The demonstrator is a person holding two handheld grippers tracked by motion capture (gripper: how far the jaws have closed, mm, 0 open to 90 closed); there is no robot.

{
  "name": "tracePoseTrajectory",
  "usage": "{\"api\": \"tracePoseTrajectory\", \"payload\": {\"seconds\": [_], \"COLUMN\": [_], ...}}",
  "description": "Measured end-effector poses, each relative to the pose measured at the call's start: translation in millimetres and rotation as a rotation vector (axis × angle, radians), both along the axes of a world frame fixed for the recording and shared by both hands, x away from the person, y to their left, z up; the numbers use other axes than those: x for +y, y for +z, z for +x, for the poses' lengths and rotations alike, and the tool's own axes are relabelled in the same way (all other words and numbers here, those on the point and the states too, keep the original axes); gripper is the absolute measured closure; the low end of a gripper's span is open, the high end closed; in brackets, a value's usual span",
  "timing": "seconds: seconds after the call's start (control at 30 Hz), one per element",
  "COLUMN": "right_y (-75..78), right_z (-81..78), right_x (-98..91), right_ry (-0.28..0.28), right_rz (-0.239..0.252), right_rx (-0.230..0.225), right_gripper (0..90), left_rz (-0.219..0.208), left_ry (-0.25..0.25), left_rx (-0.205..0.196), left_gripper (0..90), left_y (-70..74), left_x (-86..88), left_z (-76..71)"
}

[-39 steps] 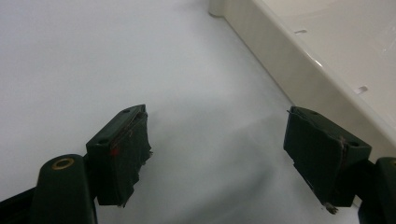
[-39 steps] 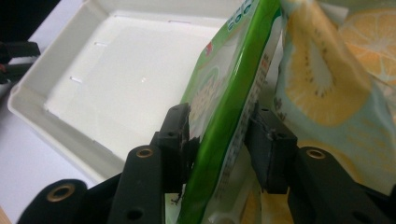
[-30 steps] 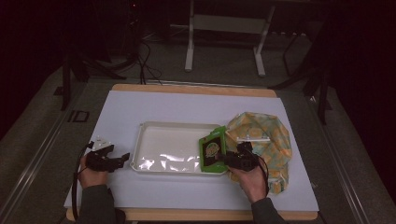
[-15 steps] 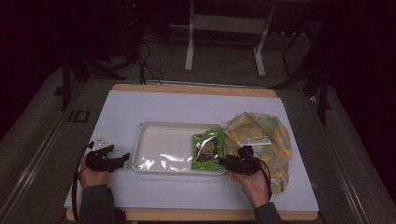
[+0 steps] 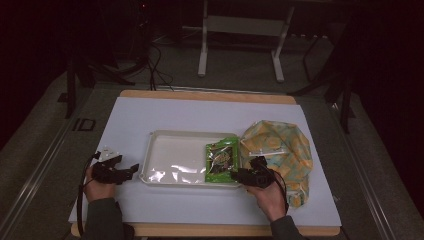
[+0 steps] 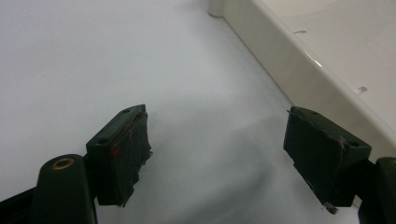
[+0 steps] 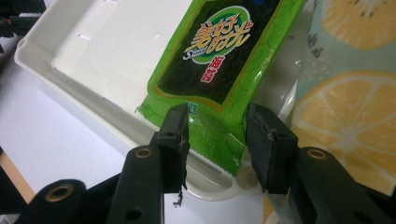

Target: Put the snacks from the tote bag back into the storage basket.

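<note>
A shallow cream-white rectangular plastic tray (image 5: 175, 155) sits at the middle of the white-covered surface (image 5: 165, 112) in the high view. A flat green foil snack packet with a dark printed panel (image 5: 221, 159) lies in the tray's right end, its lower edge over the near rim. Just right of the tray, touching its right side, lies a crumpled fabric bag printed with orange and citrus slices (image 5: 285, 150).

The right claw (image 5: 239, 175), held by the right hand (image 5: 267, 197) at lower centre-right of the high view, is at the packet's near edge. In the right gripper view this claw (image 7: 215, 140) has its two black jaws part-way apart on either side of the packet's (image 7: 224, 60) bottom corner; whether they touch the foil cannot be told. The citrus bag (image 7: 345, 84) takes up the right of that view, the tray (image 7: 107, 51) the upper left.

The left claw (image 5: 131, 170), held by the left hand (image 5: 97, 185) at lower left of the high view, is just beside the tray's left end. In the left gripper view its jaws stand wide apart with nothing between them (image 6: 217, 149), over bare white surface (image 6: 93, 60), the tray wall (image 6: 299, 60) running along the upper right.
</note>
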State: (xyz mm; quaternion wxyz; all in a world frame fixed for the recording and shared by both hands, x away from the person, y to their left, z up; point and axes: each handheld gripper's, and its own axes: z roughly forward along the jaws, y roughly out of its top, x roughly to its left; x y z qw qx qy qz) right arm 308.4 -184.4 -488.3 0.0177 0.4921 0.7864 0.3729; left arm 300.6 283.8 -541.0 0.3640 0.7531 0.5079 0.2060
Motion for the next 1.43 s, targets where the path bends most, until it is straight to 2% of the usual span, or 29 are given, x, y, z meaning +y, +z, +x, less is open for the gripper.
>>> {"api": "tracePoseTrajectory", "payload": {"seconds": [0.1, 0.3, 0.47, 0.77, 0.97, 1.13, 1.3, 1.43], "right_y": [-1.6, 0.2, 9.1, 29.0, 43.6, 57.0, 68.5, 74.0], "right_z": [-0.1, -1.3, -1.4, 3.1, 6.5, 10.5, 13.1, 13.7], "right_x": [2.4, 1.7, -1.5, -9.4, -17.8, -29.4, -46.2, -63.8], "right_ry": [0.020, 0.021, 0.023, 0.033, 0.010, -0.015, -0.060, -0.104], "right_rz": [-0.011, 0.001, 0.012, -0.007, -0.033, -0.039, -0.041, -0.042], "right_rx": [0.011, 0.006, -0.029, -0.090, -0.147, -0.187, -0.217, -0.237], "right_gripper": [59.7, 59.9, 60.0, 63.8, 73.0, 77.3, 80.6, 82.1], "left_rz": [0.000, 0.000, 0.000, 0.000, 0.001, 0.002, 0.002, 0.021], "left_ry": [0.000, 0.000, 0.000, 0.001, 0.004, 0.003, 0.005, 0.009], "left_rx": [0.000, 0.000, 0.000, 0.000, -0.002, -0.001, 0.001, 0.011], "left_gripper": [22.7, 22.7, 22.7, 22.7, 22.7, 22.7, 22.7, 22.6], "left_y": [0.0, 0.0, 0.0, 0.0, 0.1, -0.2, -0.3, -0.8], "left_x": [0.1, 0.0, 0.1, 0.2, 0.0, -0.6, -0.6, -2.2], "left_z": [0.0, 0.0, 0.0, 0.0, -0.1, 0.1, 0.3, 1.3]}}
